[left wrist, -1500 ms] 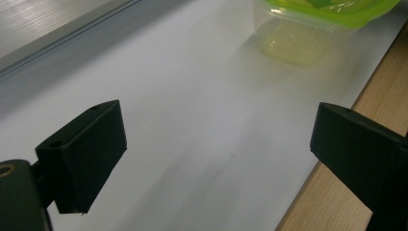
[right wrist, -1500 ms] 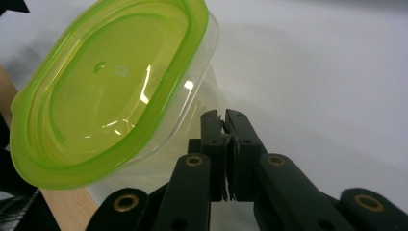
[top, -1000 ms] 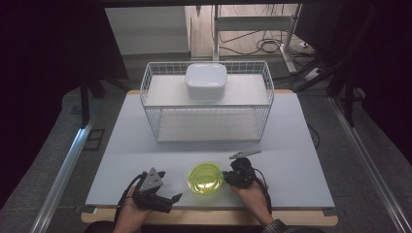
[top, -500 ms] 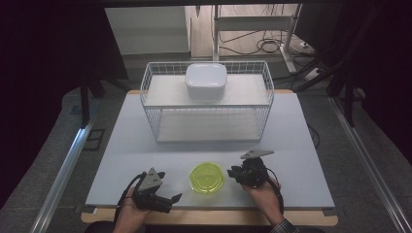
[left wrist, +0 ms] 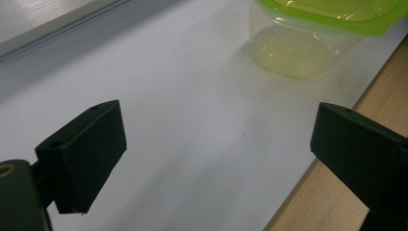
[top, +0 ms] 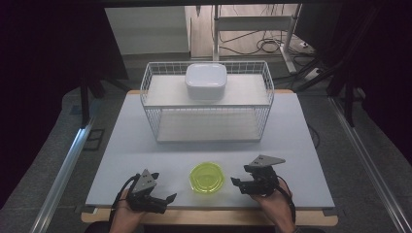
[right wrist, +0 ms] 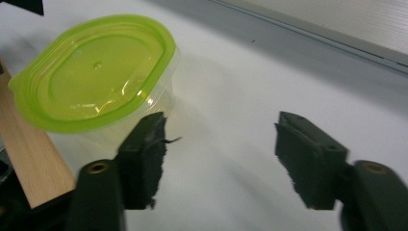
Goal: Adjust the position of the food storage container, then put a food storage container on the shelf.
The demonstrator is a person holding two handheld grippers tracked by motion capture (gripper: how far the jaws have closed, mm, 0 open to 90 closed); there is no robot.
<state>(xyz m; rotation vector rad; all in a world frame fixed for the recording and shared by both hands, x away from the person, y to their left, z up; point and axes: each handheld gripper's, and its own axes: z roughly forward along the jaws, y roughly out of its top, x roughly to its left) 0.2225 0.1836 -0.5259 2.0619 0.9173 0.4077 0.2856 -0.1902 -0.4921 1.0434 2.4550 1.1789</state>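
From the high view, one green-lidded tub [top: 207, 177] sits near the front edge of the table [top: 121, 145], between the left gripper [top: 163, 200] and the right gripper [top: 239, 185]. Both grippers lie just beside it, one on each side, likely so that either can take it. Toward the back edge stands one wire basket [top: 209, 116], with one white box [top: 205, 80] on its upper shelf.

In the left gripper view, the jaws stand wide apart over bare table with nothing between them; the tub [left wrist: 308, 38] lies ahead, close to the wooden front edge [left wrist: 337, 192].

In the right gripper view, the jaws have just been opening and stand apart, empty. The tub [right wrist: 96, 77] sits just beside the left-hand jaw; whether they touch is hard to tell.
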